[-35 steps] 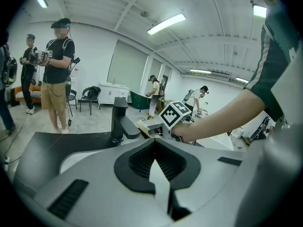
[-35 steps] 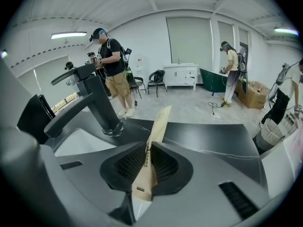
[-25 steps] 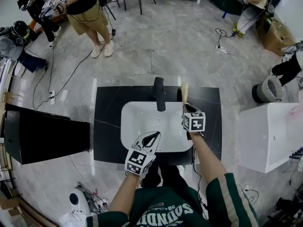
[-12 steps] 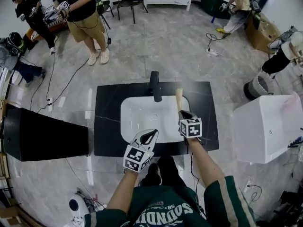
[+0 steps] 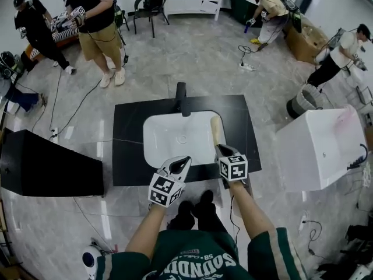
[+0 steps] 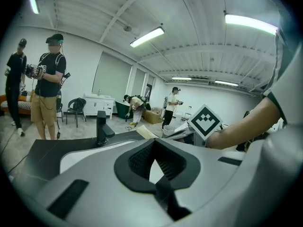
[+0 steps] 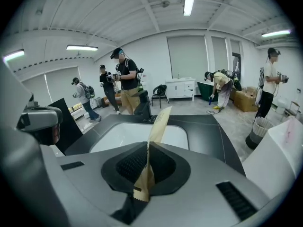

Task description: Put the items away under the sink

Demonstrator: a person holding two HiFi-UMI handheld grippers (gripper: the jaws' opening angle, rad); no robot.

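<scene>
A tan paper pouch (image 5: 215, 127) stands upright, clamped in my right gripper (image 5: 219, 147) over the right front part of the white sink basin (image 5: 152, 140). In the right gripper view the pouch (image 7: 158, 121) sticks up between the closed pads of that gripper (image 7: 147, 146). My left gripper (image 5: 187, 158) hovers at the front edge of the black vanity top (image 5: 126, 132), shut and holding nothing; its tips (image 6: 154, 143) meet. A black faucet (image 5: 181, 98) stands behind the basin. The space under the sink is hidden.
A black cabinet (image 5: 46, 163) stands to the left of the vanity and a white unit (image 5: 317, 147) to the right. Several people stand or crouch across the tiled floor behind, and cables (image 5: 76, 107) trail there. My feet (image 5: 195, 212) are at the vanity's front.
Both grippers have drawn back from over the basin toward the vanity's front edge, the pouch coming with the right one. The head view has pulled back and the vanity sits farther away.
</scene>
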